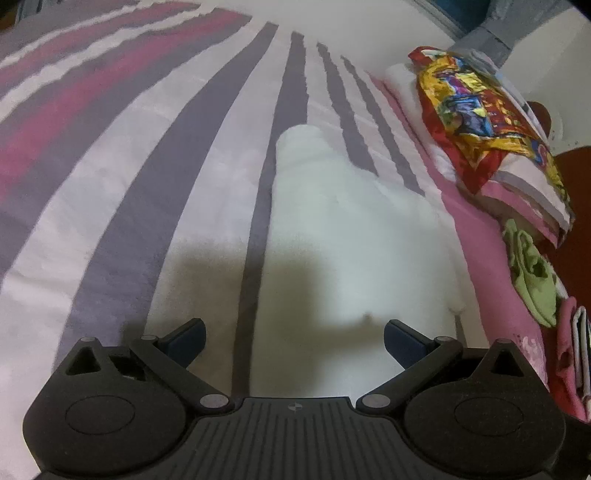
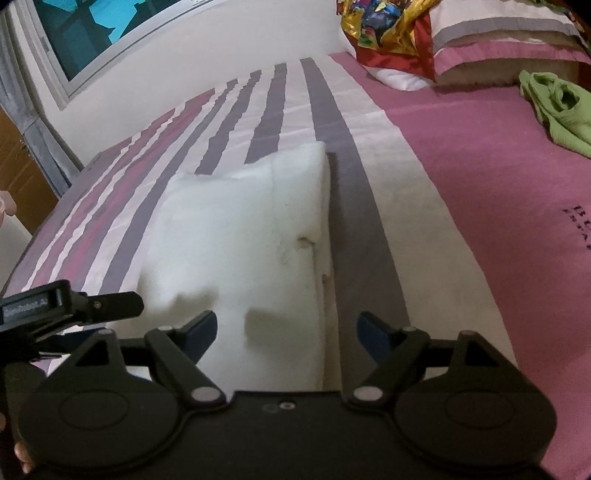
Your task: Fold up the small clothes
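A white garment (image 1: 332, 229) lies folded into a thick rectangle on the striped bedsheet (image 1: 147, 147). My left gripper (image 1: 295, 341) hovers over its near edge, open wide, and its blue pads touch nothing. In the right wrist view the same white garment (image 2: 240, 229) stretches away from me with a small seam or tag near its right edge. My right gripper (image 2: 287, 332) stands open above the near right corner, with cloth under the gap but not pinched. My left gripper's finger (image 2: 118, 305) shows at the left, beside the garment.
A crumpled green garment (image 2: 557, 107) lies on the pink sheet (image 2: 498, 184) to the right. Pillows with a shiny multicoloured cover (image 1: 480, 122) are stacked at the bed's head. More pink clothing (image 1: 569, 350) sits at the far right. A window (image 2: 92, 29) and a wall border the bed.
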The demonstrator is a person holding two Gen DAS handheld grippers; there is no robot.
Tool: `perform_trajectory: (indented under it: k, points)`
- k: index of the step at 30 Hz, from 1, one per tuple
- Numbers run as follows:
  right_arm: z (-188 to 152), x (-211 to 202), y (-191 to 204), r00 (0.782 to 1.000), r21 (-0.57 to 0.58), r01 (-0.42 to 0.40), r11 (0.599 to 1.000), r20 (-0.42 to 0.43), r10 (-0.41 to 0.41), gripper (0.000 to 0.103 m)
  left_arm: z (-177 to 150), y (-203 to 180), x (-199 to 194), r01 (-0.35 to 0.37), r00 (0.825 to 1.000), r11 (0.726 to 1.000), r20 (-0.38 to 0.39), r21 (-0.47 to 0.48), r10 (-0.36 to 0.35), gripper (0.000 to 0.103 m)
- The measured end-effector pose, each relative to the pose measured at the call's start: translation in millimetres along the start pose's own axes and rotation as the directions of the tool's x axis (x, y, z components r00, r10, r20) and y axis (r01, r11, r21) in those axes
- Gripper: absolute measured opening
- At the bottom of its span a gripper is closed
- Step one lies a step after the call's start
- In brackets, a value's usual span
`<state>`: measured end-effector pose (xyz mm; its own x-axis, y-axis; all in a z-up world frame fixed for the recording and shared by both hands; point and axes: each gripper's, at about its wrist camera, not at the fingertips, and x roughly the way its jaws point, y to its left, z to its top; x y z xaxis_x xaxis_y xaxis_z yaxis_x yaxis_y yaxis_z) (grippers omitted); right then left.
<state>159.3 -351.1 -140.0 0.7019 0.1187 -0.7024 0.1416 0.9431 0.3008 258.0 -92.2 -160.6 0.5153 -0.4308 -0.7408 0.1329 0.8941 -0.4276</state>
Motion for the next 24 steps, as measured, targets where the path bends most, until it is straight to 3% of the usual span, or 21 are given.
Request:
perform_trajectory:
  k: [1, 5, 10, 14, 16, 17, 19, 24]
  points:
    - [0.8, 1.6, -1.0, 1.000, 0.005, -0.003, 1.000, 0.000, 0.003, 0.083, 0.4, 1.2, 3.9, 0.008, 1.000, 1.000, -0.005, -0.006, -0.008, 0.102]
    - [6.8, 11.8, -4.9, 1.000, 0.011, -0.012, 1.000, 0.000, 0.012, 0.083, 3.3, 3.9, 17.8, 0.026, 0.999, 1.000, -0.020, -0.005, -0.026, 0.077]
    - [18.0, 30.8, -13.8, 1.000, 0.045, -0.022, 0.999, 0.000, 0.022, 0.083, 8.4, 2.4, 29.2, 0.069, 0.997, 0.998, -0.033, 0.008, -0.069, 0.058]
    - [26.3, 48.6, -20.8, 0.999, 0.075, -0.050, 0.996, -0.010, 0.051, 0.083, 9.3, 1.0, 35.9, 0.078, 0.996, 0.997, -0.038, 0.004, -0.078, 0.055]
    - [29.2, 58.2, -21.6, 0.996, 0.087, -0.084, 0.993, -0.021, 0.086, 0.076, 9.0, 0.4, 37.0, 0.079, 0.996, 0.997, -0.033, -0.007, -0.079, 0.055]
    - [30.3, 62.4, -21.3, 0.994, 0.090, -0.100, 0.991, -0.028, 0.103, 0.065, 8.6, -1.6, 38.3, 0.071, 0.997, 0.997, -0.030, -0.002, -0.071, 0.055]
    - [31.9, 71.2, -18.8, 0.992, 0.099, -0.117, 0.988, -0.041, 0.122, 0.062, 7.1, -9.4, 39.8, 0.050, 0.998, 0.999, -0.024, 0.019, -0.050, 0.055]
    - [29.6, 69.5, -12.4, 0.989, 0.110, -0.140, 0.984, -0.020, 0.143, 0.039, 7.8, -19.0, 32.9, 0.024, 1.000, 0.999, -0.018, 0.042, -0.023, 0.037]
